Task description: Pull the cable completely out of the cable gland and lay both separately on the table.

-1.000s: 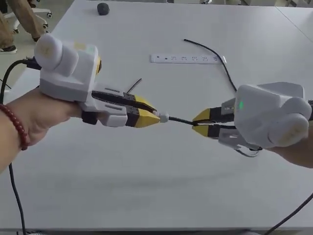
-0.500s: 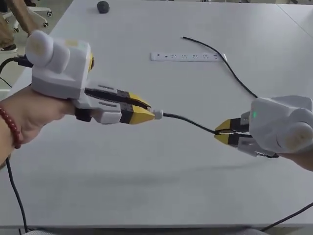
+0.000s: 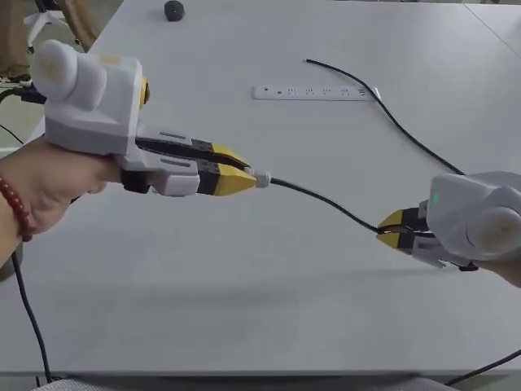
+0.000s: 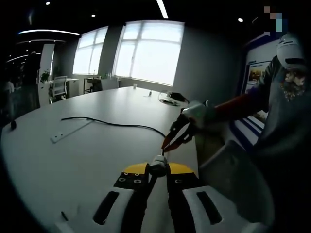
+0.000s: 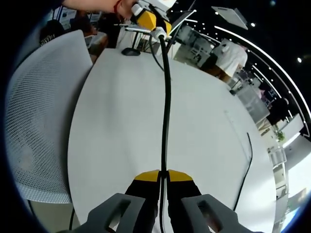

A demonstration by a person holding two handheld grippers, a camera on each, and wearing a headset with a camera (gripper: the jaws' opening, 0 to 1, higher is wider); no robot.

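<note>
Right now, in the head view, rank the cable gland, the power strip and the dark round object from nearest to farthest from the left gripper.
1. The cable gland: clamped at the tips of the left gripper, with the cable leading off to the right.
2. The power strip: flat on the table, beyond the gripper toward the middle.
3. The dark round object: by the table's far edge.

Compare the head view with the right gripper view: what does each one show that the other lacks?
Head view: the right gripper's white housing with its green light. Right gripper view: a mesh chair back beside the table. Both: the black cable running from the right gripper to the cable gland in the left gripper.
</note>
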